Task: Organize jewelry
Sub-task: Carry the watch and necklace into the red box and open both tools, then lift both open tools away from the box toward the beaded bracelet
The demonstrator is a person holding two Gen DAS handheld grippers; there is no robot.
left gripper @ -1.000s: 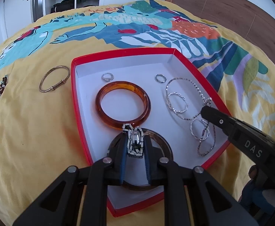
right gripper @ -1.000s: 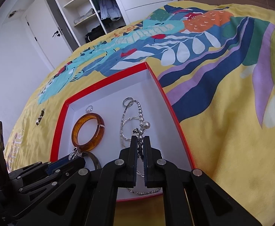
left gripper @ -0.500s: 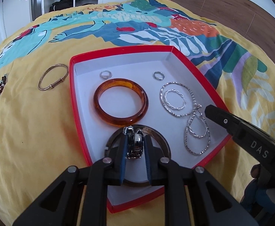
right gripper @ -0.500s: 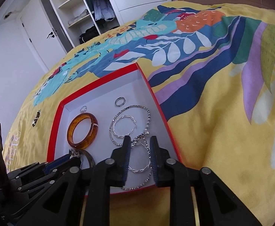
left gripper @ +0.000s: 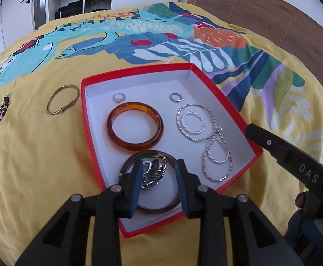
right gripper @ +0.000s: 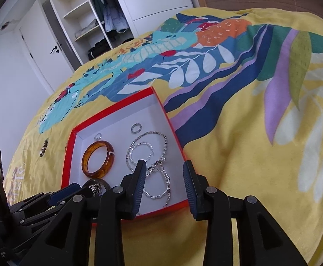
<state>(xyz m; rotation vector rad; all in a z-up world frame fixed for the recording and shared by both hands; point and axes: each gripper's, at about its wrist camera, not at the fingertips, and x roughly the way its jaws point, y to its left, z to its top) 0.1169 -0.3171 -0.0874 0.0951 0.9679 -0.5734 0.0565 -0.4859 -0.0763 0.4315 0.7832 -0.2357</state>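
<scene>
A red box point(left gripper: 139, 71) with a white inside lies on the yellow bedspread. In it are an amber bangle point(left gripper: 134, 128), two small rings point(left gripper: 119, 97) point(left gripper: 175, 96), a silver chain necklace point(left gripper: 216, 155) and a dark bangle point(left gripper: 154, 211). A silver watch point(left gripper: 153, 173) rests inside the dark bangle. My left gripper point(left gripper: 159, 168) straddles the watch, jaws opening, the right pad well off it. My right gripper point(right gripper: 164, 165) hovers over the necklace point(right gripper: 159, 177) at the box's point(right gripper: 117, 106) near right corner, jaws opening, nothing gripped.
A gold bangle point(left gripper: 61, 98) and a beaded bracelet point(left gripper: 3, 109) lie on the bedspread left of the box. Beyond the bed stand an open wardrobe point(right gripper: 103, 22) and a white door point(right gripper: 44, 48). Wooden floor point(left gripper: 261, 17) lies to the right.
Both grippers went from shut to open. The left one lowered and let go of the watch inside the dark bangle. The right one dropped the necklace into the box and drew back a little.
</scene>
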